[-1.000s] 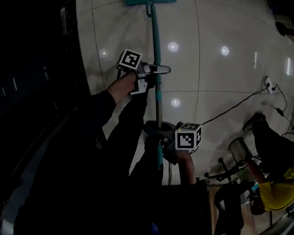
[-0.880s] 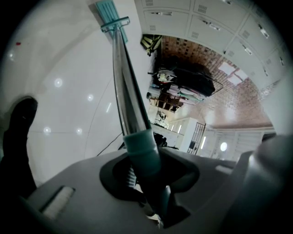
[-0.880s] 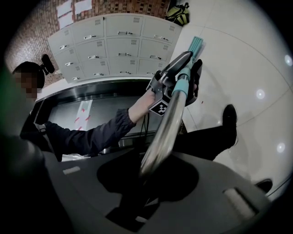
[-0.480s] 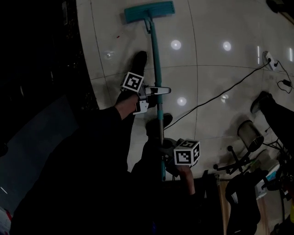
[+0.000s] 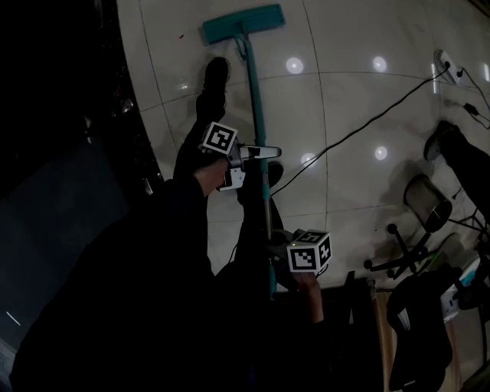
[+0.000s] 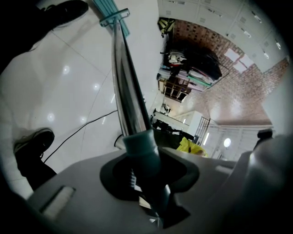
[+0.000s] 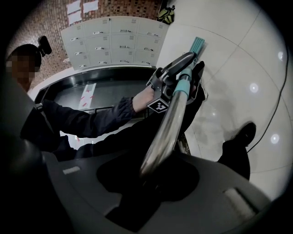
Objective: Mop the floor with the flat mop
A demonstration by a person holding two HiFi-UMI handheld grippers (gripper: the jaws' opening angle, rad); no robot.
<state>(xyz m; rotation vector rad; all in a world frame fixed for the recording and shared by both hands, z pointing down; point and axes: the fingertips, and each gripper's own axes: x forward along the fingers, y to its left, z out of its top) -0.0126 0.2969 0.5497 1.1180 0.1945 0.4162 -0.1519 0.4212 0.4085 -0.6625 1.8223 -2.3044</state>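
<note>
Dim, lamp glare on glossy floor (image 5: 360,214), dark fisheye edges

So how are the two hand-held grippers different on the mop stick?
The left hand-held gripper clamps the mop pole on its teal sleeve, nearer the mop head; the right hand-held gripper clamps bare shiny metal, nearer the top end. In the head view, the left one reaches in from the pole's left, the right one from its right. Both are shut on that pole.

The mop pad (image 5: 243,23) was teal, its pole (image 7: 167,123) silvery with a teal collar (image 6: 139,144); the floor tiles (image 5: 367,176) glossy white, the cable (image 5: 367,126) black.
</note>
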